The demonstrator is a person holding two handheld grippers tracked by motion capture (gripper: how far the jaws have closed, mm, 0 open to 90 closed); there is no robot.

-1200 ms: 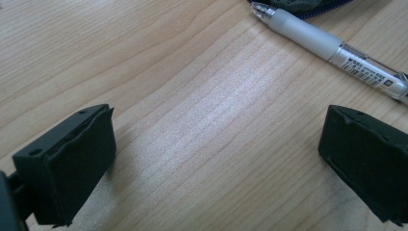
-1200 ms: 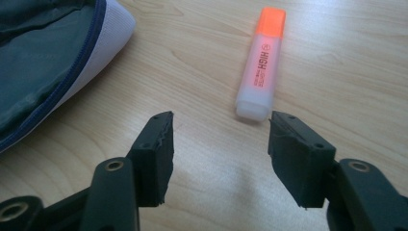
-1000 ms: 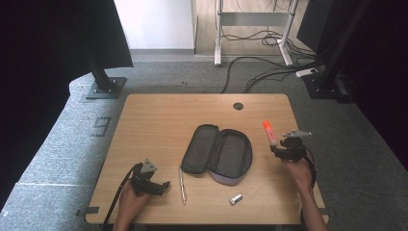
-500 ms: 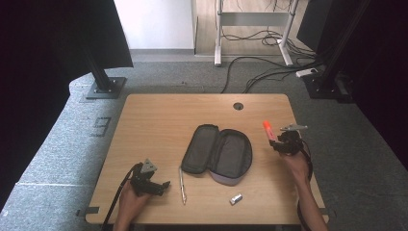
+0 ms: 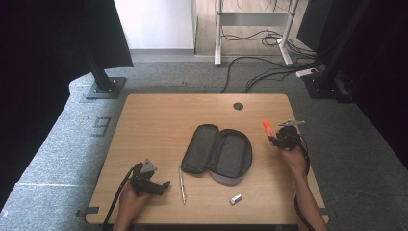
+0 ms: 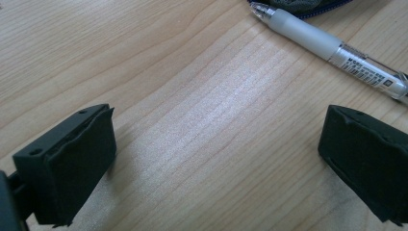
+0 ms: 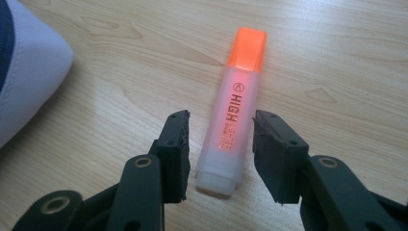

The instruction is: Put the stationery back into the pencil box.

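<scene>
An orange highlighter (image 5: 267, 128) lies on the wooden table (image 5: 159, 120), right of an open dark pencil case (image 5: 219, 151). My right gripper (image 5: 275, 138) straddles its rear end. In the right gripper view the highlighter (image 7: 235, 120) sits between the jaws of the right gripper (image 7: 221, 139); they have just been closing, with thin gaps left on both sides. My left gripper (image 5: 162, 185) rests open near the front left of the table. A clear pen (image 5: 183, 185) lies just right of it. The left gripper (image 6: 216, 154) has bare wood between its jaws, with the pen (image 6: 332, 45) beyond.
A small white object (image 5: 235, 198) lies near the front edge, below the pencil case. A cable hole (image 5: 238, 106) sits at the back of the table. The pencil case's pale outer side (image 7: 29, 72) lies left of the highlighter in the right gripper view.
My right gripper has moved a little away from the front edge, up to the highlighter's rear end. The left hand has stayed put.
</scene>
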